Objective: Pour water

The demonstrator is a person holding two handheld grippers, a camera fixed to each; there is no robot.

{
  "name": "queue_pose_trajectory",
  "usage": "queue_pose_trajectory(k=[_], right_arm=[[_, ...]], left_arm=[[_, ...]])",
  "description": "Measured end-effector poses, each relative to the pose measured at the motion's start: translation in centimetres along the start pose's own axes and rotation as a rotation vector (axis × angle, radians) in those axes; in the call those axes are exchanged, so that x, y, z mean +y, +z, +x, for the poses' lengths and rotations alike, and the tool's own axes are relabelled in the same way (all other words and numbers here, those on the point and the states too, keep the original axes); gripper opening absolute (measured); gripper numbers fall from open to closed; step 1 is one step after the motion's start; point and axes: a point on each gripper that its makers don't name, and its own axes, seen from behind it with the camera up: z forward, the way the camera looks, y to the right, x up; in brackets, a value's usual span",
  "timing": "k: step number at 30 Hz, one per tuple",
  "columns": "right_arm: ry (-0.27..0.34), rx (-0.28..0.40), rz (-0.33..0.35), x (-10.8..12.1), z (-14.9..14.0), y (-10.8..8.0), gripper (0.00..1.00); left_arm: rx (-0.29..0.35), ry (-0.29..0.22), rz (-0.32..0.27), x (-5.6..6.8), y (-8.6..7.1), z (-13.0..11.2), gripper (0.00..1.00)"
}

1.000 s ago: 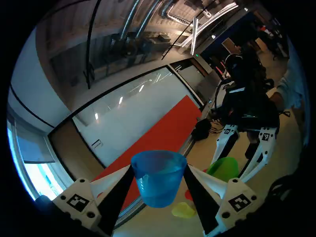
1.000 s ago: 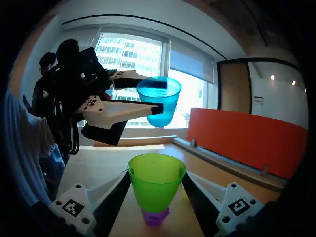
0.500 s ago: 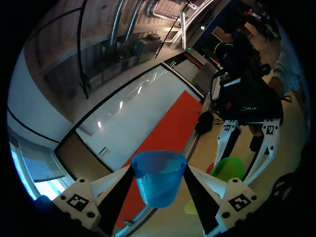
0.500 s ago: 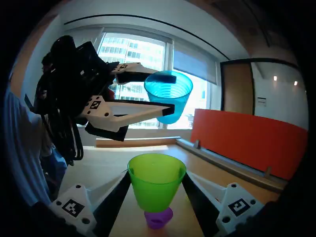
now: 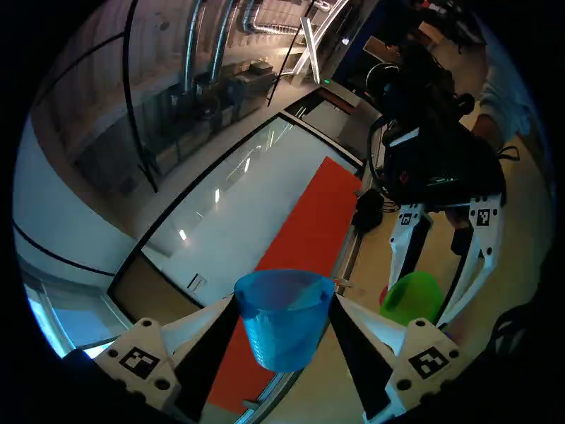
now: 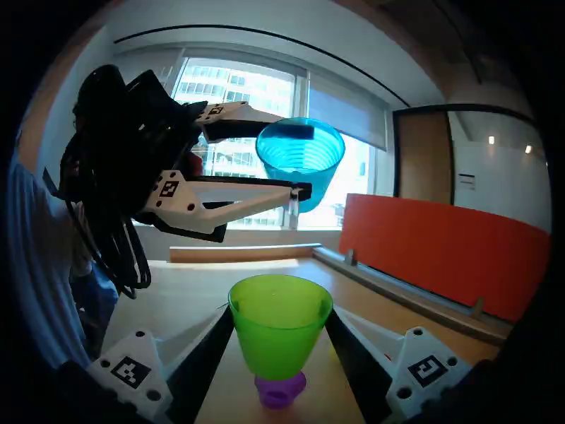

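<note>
My left gripper [image 5: 284, 321] is shut on a translucent blue cup [image 5: 284, 318]. In the right gripper view that blue cup [image 6: 300, 161] hangs tilted above and behind the green cup, mouth leaning toward the camera, between the left gripper's [image 6: 300, 161] fingers. My right gripper [image 6: 280, 332] is shut on an upright green cup [image 6: 280, 324]. The left gripper view shows the green cup [image 5: 412, 297] lower right, between the right gripper's white fingers [image 5: 474, 263]. I cannot tell whether water is in either cup.
A purple cup [image 6: 281, 390] lies on the wooden table [image 6: 183, 297] below the green cup. An orange panel [image 6: 445, 247] runs along the table's right side, windows behind. A person's sleeve [image 6: 35, 268] is at left.
The left gripper has tipped the blue cup further, so its mouth now faces the right gripper's camera more. The left view has swung upward. The green cup stays put.
</note>
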Motion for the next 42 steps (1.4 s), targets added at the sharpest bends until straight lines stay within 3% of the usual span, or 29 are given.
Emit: queue_pose_trajectory(k=[42], right_arm=[[-0.018,0.013,-0.011,0.1,0.8,0.1,0.9]], left_arm=[[0.002,0.297,0.05,-1.3,-0.2,1.4,0.86]])
